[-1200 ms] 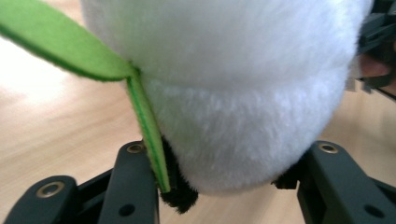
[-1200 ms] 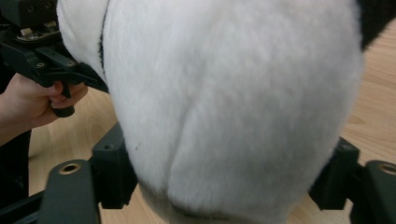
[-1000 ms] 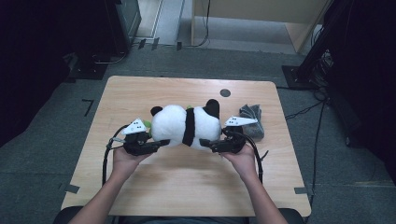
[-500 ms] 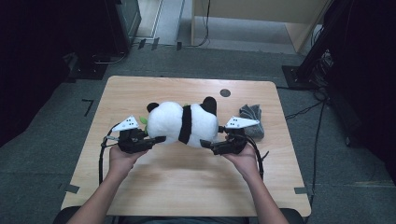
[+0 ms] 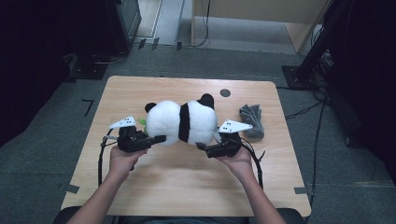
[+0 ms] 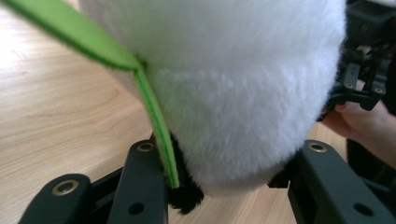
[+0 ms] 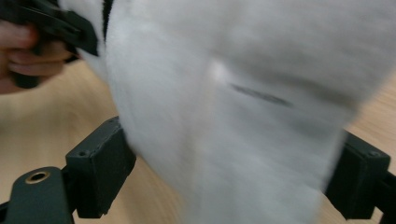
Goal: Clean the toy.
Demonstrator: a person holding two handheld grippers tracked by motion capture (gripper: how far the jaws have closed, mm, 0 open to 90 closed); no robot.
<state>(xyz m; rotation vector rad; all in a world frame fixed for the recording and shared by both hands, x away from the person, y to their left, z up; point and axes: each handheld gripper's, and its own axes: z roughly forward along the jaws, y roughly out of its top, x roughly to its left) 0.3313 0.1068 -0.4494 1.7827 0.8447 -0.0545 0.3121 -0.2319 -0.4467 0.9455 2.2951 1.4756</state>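
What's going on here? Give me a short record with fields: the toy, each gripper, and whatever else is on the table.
toy: plush panda, held between both grippers over the wooden table
left gripper: jaws closed on the panda's end by the green leaf
right gripper: jaws set wide, pressed on the panda's other end
also on table: grey cloth, near the right edge

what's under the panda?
Bare wooden table shows below the plush panda, held between the left tool and right tool. Its underside and any contact are hidden.
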